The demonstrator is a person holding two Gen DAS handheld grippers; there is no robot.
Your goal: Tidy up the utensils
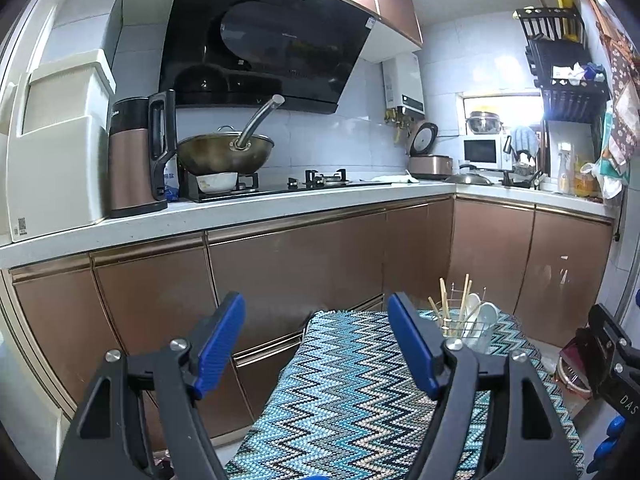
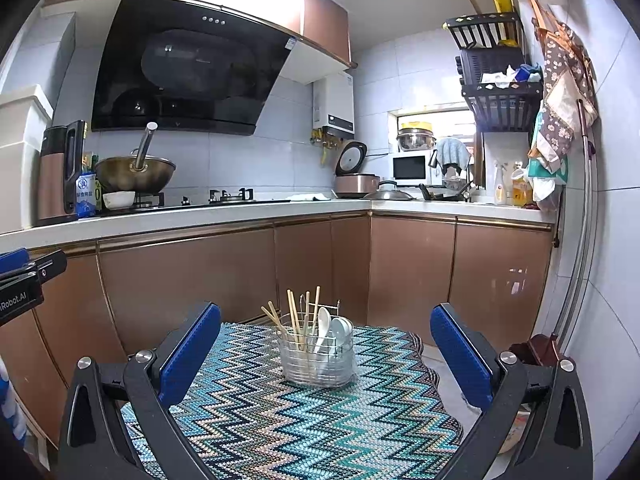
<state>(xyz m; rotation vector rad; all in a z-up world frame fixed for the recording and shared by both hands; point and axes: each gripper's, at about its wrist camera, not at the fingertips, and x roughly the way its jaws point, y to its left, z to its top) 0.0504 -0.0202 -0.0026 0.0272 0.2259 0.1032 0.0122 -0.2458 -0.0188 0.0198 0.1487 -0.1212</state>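
A wire utensil holder stands near the far edge of a table covered with a zigzag cloth. Several wooden chopsticks and white spoons stand upright in it. My right gripper is open and held above the cloth, short of the holder, with nothing between its blue pads. In the left wrist view the holder is at the far right of the cloth. My left gripper is open and empty, to the left of the holder. The right gripper's body shows at the right edge.
Brown cabinets and a white counter run behind the table, close to its far edge. On the counter are a wok, a kettle, a rice cooker and a microwave. Floor clutter lies right of the table.
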